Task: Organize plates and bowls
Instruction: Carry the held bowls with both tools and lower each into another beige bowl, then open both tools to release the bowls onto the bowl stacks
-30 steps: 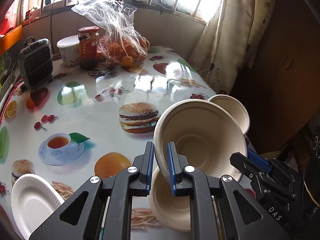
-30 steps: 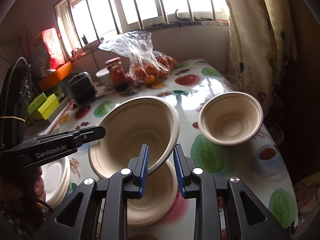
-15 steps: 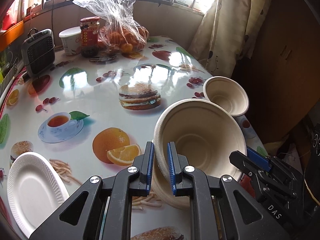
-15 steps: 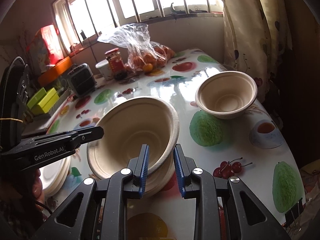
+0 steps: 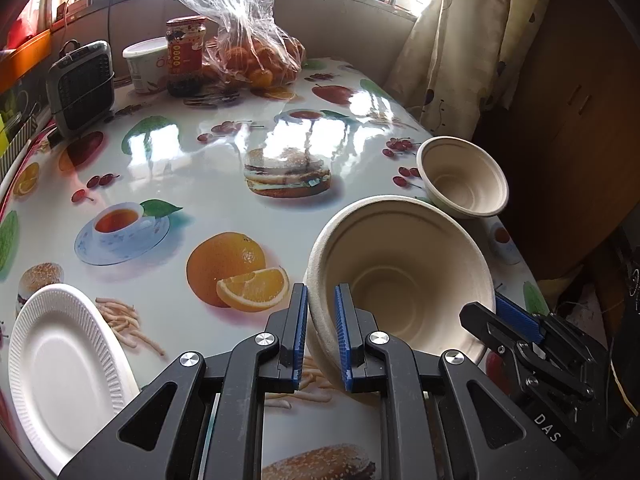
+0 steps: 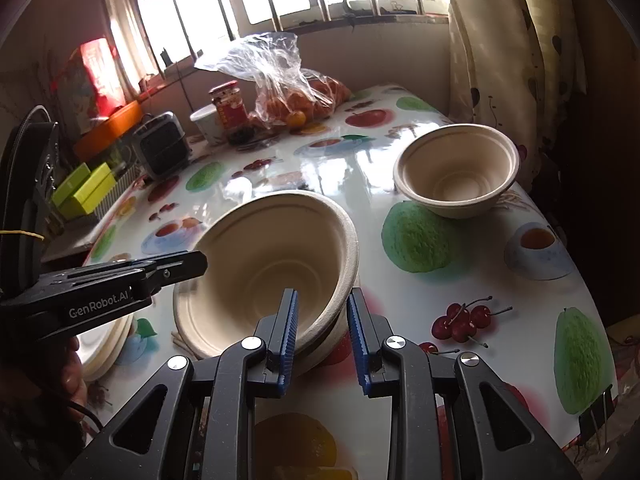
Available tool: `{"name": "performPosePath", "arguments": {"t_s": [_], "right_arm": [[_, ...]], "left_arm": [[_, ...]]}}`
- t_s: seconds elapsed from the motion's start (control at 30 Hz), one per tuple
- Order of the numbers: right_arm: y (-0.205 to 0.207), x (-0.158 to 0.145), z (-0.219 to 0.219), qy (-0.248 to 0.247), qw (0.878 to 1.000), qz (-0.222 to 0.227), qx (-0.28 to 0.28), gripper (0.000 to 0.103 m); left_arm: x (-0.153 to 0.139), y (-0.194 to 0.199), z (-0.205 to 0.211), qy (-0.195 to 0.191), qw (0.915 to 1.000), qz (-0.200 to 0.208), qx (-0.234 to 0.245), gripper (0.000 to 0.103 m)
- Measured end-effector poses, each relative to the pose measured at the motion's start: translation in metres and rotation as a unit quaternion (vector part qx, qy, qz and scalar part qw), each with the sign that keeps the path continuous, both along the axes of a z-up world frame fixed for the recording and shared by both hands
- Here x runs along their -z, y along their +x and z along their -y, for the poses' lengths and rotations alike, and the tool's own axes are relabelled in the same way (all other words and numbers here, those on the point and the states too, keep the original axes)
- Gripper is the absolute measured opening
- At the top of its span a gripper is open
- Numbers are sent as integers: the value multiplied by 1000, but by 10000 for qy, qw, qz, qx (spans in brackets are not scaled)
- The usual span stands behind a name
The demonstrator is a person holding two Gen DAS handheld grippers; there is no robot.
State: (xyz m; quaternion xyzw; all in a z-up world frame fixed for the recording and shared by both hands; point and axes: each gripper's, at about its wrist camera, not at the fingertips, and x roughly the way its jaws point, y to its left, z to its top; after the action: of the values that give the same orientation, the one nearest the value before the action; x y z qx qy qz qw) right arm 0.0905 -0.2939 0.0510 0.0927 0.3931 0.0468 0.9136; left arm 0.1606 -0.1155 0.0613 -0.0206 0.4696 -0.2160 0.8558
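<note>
Left gripper is pinching the rim of the tilted beige bowl, pads tight on both sides of the wall, lower centre of the left view; right gripper is straddling the opposite rim of that same bowl, its pads sitting either side with a visible gap on the outer one, so it is looking parted rather than clamped; the bowl is tipping toward the right camera, and another rim is showing just beneath it in the right view, so it is probably nesting into a lower bowl, though the contact is hidden.

Second bowl is sitting upright alone in the upper right of the right view, well apart from the held one; white paper plate is lying flat at the lower left of the left view; more pale plates are seeming stacked behind the left tool in the right view, count unclear.

Table is carrying fruit-print oilcloth; bag of oranges, red jar and small heater are crowding the upper left.

Judging progress as partway: one bowl being stacked, far bowl and loose plate remaining to gather.
</note>
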Motion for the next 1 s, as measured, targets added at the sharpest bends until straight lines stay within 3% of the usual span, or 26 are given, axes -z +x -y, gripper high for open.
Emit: {"name": "performPosePath", "arguments": {"t_s": [1.0], "right_arm": [[2, 5, -3, -129, 9999, -63, 23, 25]], "left_arm": [[6, 1, 1, 69, 9999, -66, -36, 15]]}}
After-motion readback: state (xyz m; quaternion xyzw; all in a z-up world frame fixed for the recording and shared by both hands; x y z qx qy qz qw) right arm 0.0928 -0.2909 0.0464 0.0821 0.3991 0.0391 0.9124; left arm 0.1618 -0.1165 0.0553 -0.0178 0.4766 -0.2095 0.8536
